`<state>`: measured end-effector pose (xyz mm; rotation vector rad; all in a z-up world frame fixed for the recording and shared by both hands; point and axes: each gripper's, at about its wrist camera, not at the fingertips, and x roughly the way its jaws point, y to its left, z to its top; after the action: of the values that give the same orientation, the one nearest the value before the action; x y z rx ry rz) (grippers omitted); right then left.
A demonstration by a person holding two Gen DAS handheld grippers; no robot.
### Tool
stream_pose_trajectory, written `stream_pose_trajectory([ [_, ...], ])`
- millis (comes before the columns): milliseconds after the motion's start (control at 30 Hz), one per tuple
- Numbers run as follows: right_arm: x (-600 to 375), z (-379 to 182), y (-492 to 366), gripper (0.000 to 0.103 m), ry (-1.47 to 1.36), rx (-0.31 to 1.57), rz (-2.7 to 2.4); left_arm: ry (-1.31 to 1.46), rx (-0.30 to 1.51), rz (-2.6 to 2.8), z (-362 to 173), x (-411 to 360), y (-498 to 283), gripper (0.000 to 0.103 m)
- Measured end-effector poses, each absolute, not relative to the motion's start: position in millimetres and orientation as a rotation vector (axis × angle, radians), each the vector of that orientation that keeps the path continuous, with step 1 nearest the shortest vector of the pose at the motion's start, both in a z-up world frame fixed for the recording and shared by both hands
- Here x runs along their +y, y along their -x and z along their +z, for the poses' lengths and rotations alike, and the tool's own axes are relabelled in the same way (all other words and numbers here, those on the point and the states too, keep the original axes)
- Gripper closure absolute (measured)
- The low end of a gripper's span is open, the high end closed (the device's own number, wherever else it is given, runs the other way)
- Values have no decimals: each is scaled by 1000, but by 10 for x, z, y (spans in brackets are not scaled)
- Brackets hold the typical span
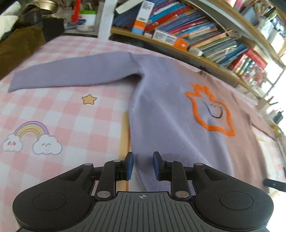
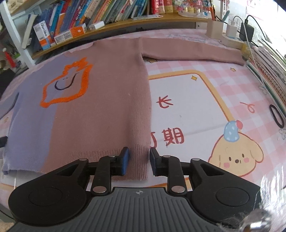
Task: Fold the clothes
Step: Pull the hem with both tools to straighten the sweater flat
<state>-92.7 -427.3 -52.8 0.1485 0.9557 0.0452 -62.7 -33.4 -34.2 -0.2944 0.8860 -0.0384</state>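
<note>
Left hand-held gripper [image 1: 143, 165]: jaws apart, empty, straddling the sweater [image 1: 169, 110] hem at its lilac corner. Right hand-held gripper [image 2: 137, 160]: jaws apart, empty, over the ribbed hem at the brown corner. The sweater lies flat, front up, long axis running away from both toward the bookshelf [image 2: 100, 16], sleeves spread sideways. Each hand is nearest its own hem corner. It rests on a pink checked cloth [image 2: 196, 100] covering the table.

Left claw [image 1: 142, 165] low, level, pads parted. Right claw [image 2: 137, 160] same, pads parted.
</note>
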Motion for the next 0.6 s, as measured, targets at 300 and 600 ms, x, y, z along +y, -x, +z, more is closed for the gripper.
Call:
stream_pose_trajectory([
  [300, -4215, -542, 847, 94, -107, 928, 131, 172, 870, 55, -320, -467, 552, 100],
  [600, -4265, -557, 818, 94, -101, 913, 150, -164, 865, 95, -347, -859, 539, 100],
])
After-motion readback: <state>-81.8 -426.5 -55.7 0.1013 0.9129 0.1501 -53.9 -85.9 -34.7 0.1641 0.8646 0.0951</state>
